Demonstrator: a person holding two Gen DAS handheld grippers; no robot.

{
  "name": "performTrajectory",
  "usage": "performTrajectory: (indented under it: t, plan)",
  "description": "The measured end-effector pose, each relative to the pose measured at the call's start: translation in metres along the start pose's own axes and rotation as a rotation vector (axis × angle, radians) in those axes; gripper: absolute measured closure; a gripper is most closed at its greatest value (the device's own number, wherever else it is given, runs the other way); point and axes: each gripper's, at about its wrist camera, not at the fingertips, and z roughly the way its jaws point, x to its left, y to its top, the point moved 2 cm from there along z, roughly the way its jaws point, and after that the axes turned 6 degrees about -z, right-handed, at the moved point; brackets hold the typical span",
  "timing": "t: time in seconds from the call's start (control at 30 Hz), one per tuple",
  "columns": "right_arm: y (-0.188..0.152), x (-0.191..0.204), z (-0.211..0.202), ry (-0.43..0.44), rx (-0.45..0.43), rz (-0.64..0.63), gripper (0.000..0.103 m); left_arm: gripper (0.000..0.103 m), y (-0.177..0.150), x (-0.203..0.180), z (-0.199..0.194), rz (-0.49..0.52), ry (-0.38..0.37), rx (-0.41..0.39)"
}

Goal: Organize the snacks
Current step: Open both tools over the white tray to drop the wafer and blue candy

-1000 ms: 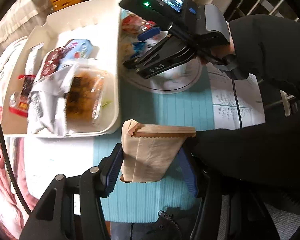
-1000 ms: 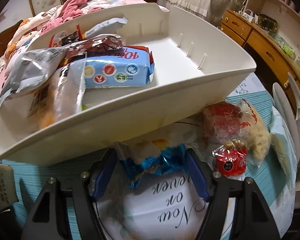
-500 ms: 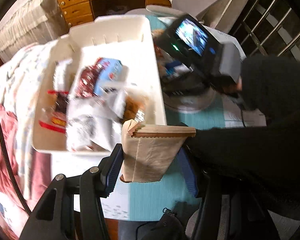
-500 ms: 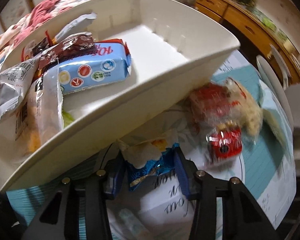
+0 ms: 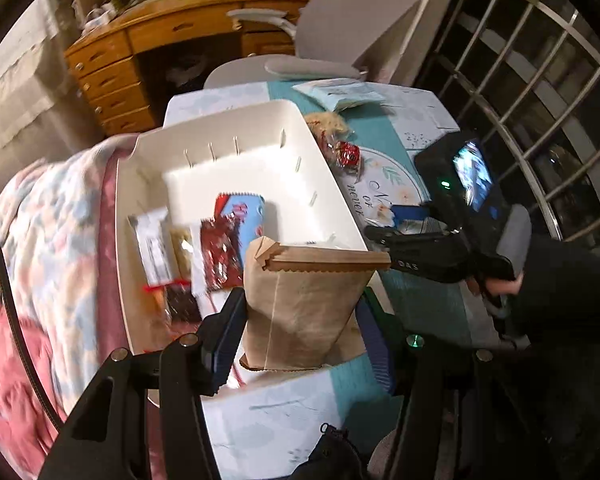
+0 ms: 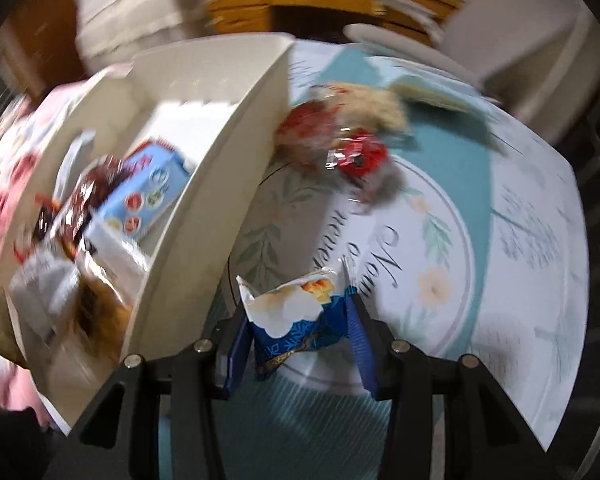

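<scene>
Moved: both tongs lifted; right tongs (image 6: 300, 336) now clamp blue packet (image 6: 296, 320) above plate (image 6: 440, 240). Left tongs (image 5: 300, 320) grip paper bag (image 5: 304, 304) over bin (image 5: 228, 152) on tabletop (image 5: 420, 120).

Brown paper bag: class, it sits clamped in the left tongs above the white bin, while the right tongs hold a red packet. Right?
Not quite. The right tongs hold a blue-and-white packet, as the right wrist view shows. The brown paper bag is in the left tongs above the white bin.
</scene>
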Motion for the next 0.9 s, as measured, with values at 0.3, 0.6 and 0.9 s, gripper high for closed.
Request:
performTrajectory:
  t: [0.3, 0.6, 0.9]
  plan:
    - [0.012, 0.014, -0.057, -0.035, -0.210, 0.238, 0.058, 0.049, 0.025, 0.029, -0.013, 0.123, -0.023, -0.060]
    - [0.028, 0.056, -0.099, -0.010, -0.373, 0.236, 0.057, 0.049, 0.051, 0.052, -0.011, 0.126, -0.033, -0.095]
    - [0.051, 0.092, -0.118, 0.085, -0.427, 0.192, 0.053, 0.049, 0.073, 0.079, -0.005, 0.036, -0.055, -0.086]
